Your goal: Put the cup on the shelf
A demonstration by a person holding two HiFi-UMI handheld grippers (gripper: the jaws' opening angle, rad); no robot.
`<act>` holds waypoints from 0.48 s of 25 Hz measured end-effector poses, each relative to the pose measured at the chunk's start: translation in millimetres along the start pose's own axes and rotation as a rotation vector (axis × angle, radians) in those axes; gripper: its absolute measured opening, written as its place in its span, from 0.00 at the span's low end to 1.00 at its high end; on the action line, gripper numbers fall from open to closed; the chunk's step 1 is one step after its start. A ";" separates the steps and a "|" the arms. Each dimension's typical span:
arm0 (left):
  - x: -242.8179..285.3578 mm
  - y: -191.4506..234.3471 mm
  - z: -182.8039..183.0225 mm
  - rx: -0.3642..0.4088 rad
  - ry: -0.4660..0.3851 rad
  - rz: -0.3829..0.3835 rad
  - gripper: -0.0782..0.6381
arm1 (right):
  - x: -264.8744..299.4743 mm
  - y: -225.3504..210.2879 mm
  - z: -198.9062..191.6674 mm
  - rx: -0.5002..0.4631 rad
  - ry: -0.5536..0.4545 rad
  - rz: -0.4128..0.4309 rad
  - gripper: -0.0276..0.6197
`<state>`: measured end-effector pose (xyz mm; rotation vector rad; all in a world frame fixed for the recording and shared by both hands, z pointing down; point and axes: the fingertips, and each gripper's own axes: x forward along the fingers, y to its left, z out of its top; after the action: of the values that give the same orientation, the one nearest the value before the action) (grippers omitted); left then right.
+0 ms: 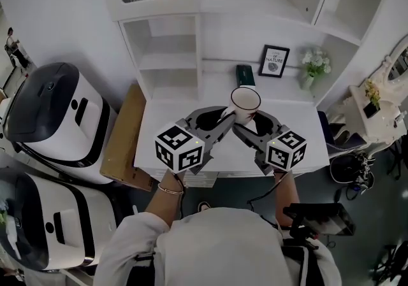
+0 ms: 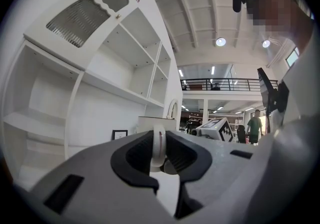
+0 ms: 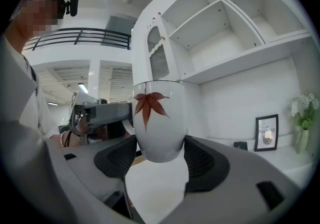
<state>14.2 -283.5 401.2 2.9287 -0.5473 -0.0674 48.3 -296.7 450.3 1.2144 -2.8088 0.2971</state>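
Cup (image 1: 245, 101) pinched by 2 tongs, lifted above the counter (image 1: 159, 138).
Left tongs (image 1: 223, 119) clamp the handle (image 2: 158, 143), and right tongs (image 1: 248, 124) grip the lower body under the red leaf print (image 3: 147, 106). The cup hangs upright in front of the white shelf (image 1: 169, 62), not yet on any board. The step in hand looks like the carry. Next, I judge, it should go forward and up into an open compartment, level, and be set down before either grip lets go. A framed print (image 1: 274, 60) and flowers (image 1: 315, 65) sit at the counter's back, to the right.
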 end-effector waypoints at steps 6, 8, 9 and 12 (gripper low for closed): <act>17.8 23.6 -0.7 -0.019 -0.010 -0.020 0.20 | 13.4 -24.4 1.3 0.009 -0.002 -0.026 0.51; 22.9 27.4 -5.3 -0.032 -0.004 -0.026 0.20 | 14.6 -30.3 -3.5 0.028 0.003 -0.031 0.51; 26.2 28.5 -7.7 -0.036 0.002 -0.028 0.20 | 14.3 -33.5 -6.1 0.038 0.005 -0.032 0.51; 38.5 31.3 -11.6 -0.035 0.021 -0.028 0.21 | 12.9 -45.6 -10.1 0.063 -0.002 -0.029 0.51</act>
<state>39.8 -324.5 417.2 2.9001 -0.4970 -0.0496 72.5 -334.4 468.8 1.2666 -2.8011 0.3862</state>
